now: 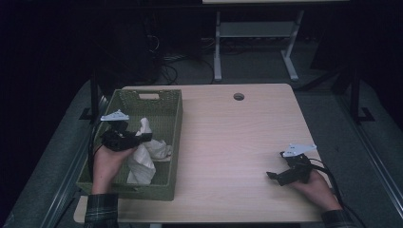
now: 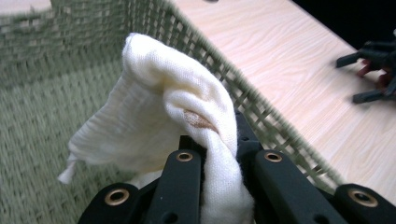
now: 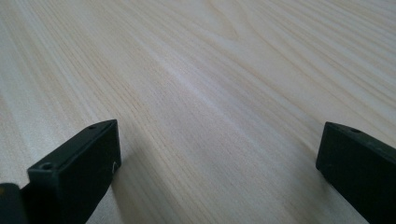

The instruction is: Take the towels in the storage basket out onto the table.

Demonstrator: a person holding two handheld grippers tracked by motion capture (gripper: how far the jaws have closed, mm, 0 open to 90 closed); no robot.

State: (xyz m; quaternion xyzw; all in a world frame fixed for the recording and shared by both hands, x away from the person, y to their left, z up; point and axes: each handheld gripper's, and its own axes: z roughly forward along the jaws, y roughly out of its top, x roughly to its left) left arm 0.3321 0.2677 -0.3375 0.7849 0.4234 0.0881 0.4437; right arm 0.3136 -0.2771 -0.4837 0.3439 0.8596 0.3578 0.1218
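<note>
Over in the green woven basket [image 1: 172, 118], the left gripper [image 1: 142, 137] has its black jaws clamped on a cream knitted cloth [image 2: 159, 107], lifting a fold above the basket floor. Well apart, the right gripper [image 1: 272, 175] rests wide open on the pale wooden table [image 1: 228, 137].

The high view looks forward and down on your pale wooden table [image 1: 228, 142] from above your side, far enough back to take in both of your forearms. The left gripper view rides along your left gripper [image 2: 218, 161], very close to the cream knitted cloth [image 2: 159, 116] pinched between its jaws, inside the green woven basket [image 2: 37, 74]. Beyond that basket's wall it shares the tabletop and your right gripper [image 2: 373, 70] with the high view. The right gripper view sits low, skimming bare wood between its wide-set jaws.
</note>
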